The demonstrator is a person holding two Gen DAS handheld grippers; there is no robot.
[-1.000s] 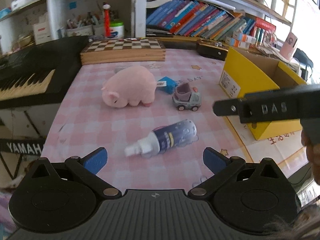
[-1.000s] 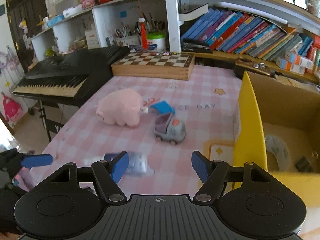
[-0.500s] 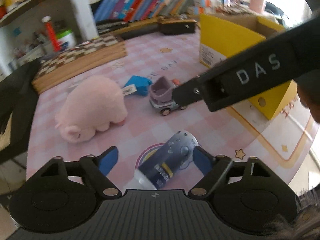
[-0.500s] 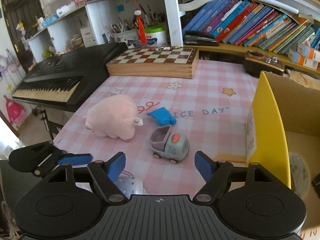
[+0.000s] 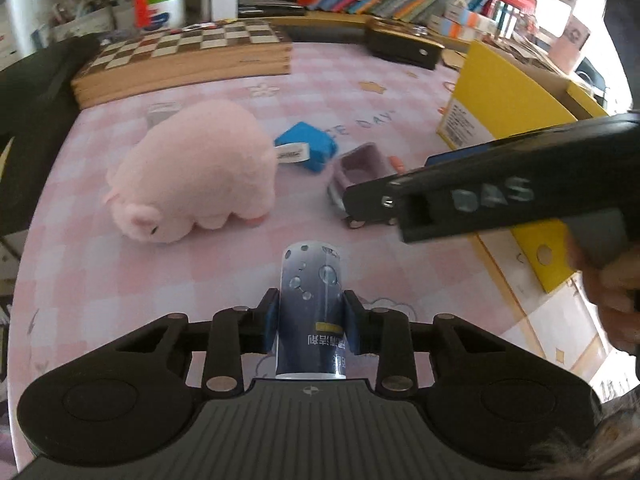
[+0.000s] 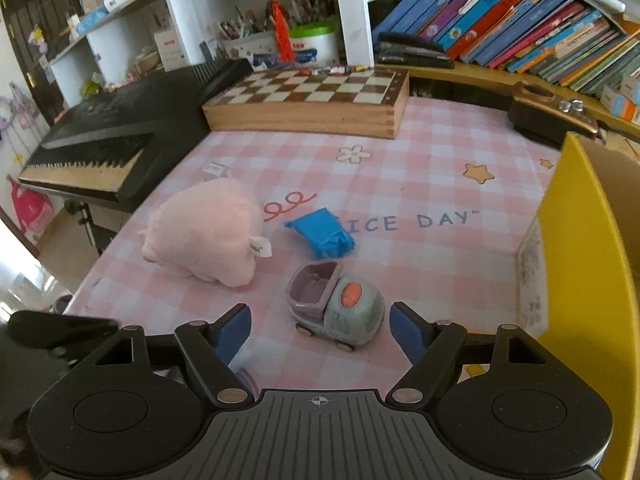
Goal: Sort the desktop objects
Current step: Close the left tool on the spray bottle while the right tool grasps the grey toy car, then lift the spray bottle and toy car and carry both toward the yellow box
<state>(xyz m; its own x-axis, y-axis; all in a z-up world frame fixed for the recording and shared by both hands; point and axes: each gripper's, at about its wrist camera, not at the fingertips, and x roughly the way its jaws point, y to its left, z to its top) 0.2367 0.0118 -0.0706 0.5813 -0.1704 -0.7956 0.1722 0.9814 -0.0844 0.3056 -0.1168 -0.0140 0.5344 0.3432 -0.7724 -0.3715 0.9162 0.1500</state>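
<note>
Your left gripper (image 5: 310, 322) has its fingers (image 5: 271, 320) clamped on the bottle (image 5: 310, 304), one blue pad on each side of the body; the bottle's flat base points forward, away from the camera, over the pink checked counter (image 5: 80, 272).

Ahead and to the left of the bottle lies the pig (image 5: 196, 172), a pink plush on its belly, with its white tag at the rear. In the right wrist view the pig (image 6: 204, 232) sits near the keyboard (image 6: 104, 140), which runs off the counter's left edge, with the chessboard (image 6: 312, 100) behind at the back.

Just right of the pig's tag is the blue packet (image 6: 322, 232). Nearer you, the truck (image 6: 334, 308) stands on its wheels, apart from both.

Your right gripper (image 6: 320, 330) is open, its fingers (image 6: 232, 332) spread wide and holding nothing, with the truck just ahead between them. In the left wrist view its black body (image 5: 480, 196) crosses in front of the truck.

At the far right stands the yellow box (image 6: 580, 264), open at the top.
</note>
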